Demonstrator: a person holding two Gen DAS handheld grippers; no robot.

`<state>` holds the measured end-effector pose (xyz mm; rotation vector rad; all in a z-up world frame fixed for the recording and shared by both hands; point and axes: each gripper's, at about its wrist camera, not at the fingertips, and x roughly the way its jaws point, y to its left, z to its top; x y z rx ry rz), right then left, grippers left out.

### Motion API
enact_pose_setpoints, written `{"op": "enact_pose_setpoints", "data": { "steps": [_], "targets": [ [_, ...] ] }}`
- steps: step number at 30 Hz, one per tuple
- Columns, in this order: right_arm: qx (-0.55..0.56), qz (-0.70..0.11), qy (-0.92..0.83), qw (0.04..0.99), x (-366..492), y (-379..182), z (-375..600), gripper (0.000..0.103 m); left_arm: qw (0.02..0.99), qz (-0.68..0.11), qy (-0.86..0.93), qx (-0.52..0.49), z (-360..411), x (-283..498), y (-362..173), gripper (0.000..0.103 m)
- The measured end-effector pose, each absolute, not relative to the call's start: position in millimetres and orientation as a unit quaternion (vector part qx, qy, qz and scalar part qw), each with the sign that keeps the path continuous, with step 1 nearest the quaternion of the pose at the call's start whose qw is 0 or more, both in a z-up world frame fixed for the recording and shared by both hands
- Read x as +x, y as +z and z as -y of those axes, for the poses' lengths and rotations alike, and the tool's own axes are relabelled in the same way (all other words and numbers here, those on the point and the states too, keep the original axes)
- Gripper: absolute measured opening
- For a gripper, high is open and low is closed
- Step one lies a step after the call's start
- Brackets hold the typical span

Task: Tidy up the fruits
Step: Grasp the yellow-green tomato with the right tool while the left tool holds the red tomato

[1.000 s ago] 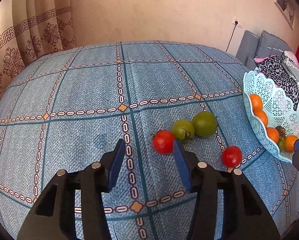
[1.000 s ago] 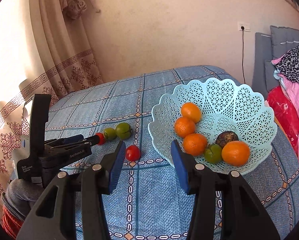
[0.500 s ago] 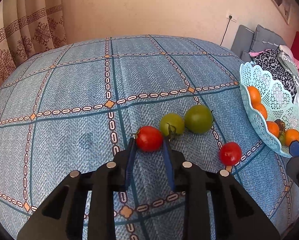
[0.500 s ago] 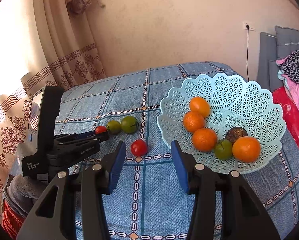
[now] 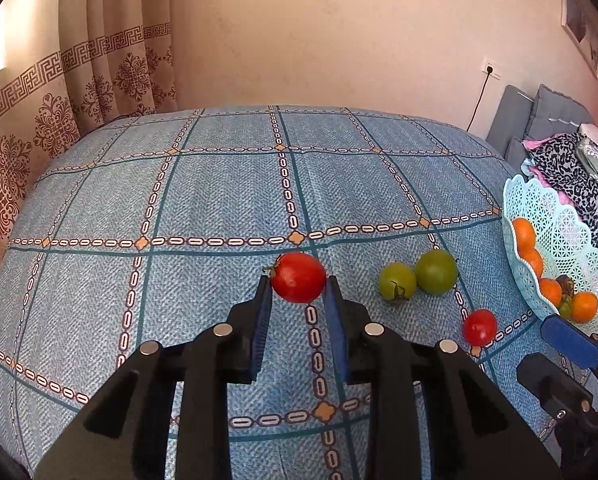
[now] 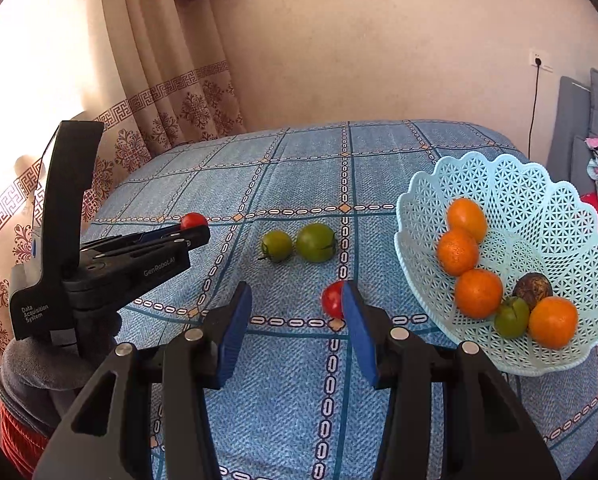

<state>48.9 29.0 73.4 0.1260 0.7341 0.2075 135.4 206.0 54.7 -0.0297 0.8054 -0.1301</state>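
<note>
Left gripper (image 5: pixel 297 284) clamps a red tomato (image 5: pixel 298 277) above the blue tablecloth (image 5: pixel 219 200). Right gripper (image 6: pixel 295 300) spread wide, holding nothing, near the basket (image 6: pixel 539 208).

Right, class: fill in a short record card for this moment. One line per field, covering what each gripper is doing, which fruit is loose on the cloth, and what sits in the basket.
left gripper: shut on the red tomato
right gripper: open, holding nothing
loose on tablecloth: two green tomatoes side by side; a smaller red tomato just beyond the right gripper's tip
basket: pale blue lattice, at the right of the cloth
basket contents: four oranges, one green fruit, one dark round fruit
</note>
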Motion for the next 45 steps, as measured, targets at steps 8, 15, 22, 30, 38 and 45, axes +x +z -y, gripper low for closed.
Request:
{"op": "enact_pose_setpoints", "data": {
  "steps": [8,15,22,30,38,45],
  "targets": [
    [0.061,-0.391,0.124,0.91,84.3,57.1,-57.2,0.047,0.923,-0.382,-0.038,-0.025,-224.3,131.8,62.1,0.028],
    [0.06,-0.412,0.118,0.902,116.5,41.4,-75.2,0.047,0.923,-0.38,-0.04,-0.047,-233.3,132.9,64.0,0.028],
    [0.058,-0.422,0.101,0.899,140.9,29.7,-83.1,0.047,0.922,-0.381,-0.044,-0.063,-238.0,134.4,63.3,0.028],
    [0.031,-0.423,0.076,0.902,153.1,24.2,-94.9,0.039,0.92,-0.383,-0.05,-0.071,-239.3,135.5,62.3,0.028],
    [0.019,-0.414,0.068,0.907,142.8,27.2,-92.7,0.03,0.919,-0.384,-0.052,-0.079,-242.0,136.5,62.0,0.028],
    [0.038,-0.399,0.079,0.913,120.7,43.5,-81.0,0.03,0.918,-0.382,-0.06,-0.087,-241.9,135.7,63.7,0.028]
  ]
}}
